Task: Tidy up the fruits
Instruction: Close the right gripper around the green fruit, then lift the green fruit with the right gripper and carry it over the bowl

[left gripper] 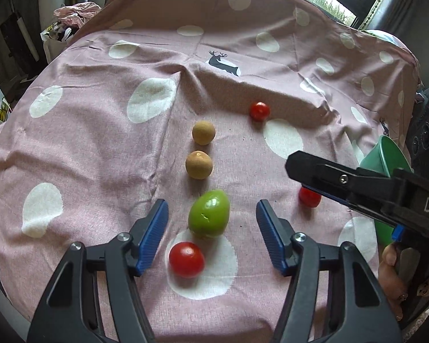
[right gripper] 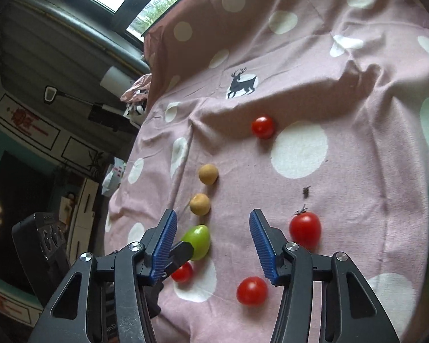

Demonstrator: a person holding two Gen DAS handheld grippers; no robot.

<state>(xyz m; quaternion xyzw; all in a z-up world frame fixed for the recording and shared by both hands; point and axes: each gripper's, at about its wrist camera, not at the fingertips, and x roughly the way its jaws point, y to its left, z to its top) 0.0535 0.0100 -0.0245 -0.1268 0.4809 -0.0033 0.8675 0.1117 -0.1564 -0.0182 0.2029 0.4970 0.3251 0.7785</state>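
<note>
Left wrist view: glossy green egg-shaped fruit [left gripper: 209, 213] on pink polka-dot cloth [left gripper: 100, 148], between spread blue-padded left gripper [left gripper: 211, 235] fingers, untouched. Red cherry tomato [left gripper: 186, 259] at 7 o'clock; right gripper [right gripper: 211, 245] spread, empty.

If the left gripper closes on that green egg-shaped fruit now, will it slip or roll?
The green fruit looks glossy and tapered, so it may squirt out of the left gripper. It probably wobbles rather than rolls straight. The soft, wrinkled cloth should damp it.
</note>
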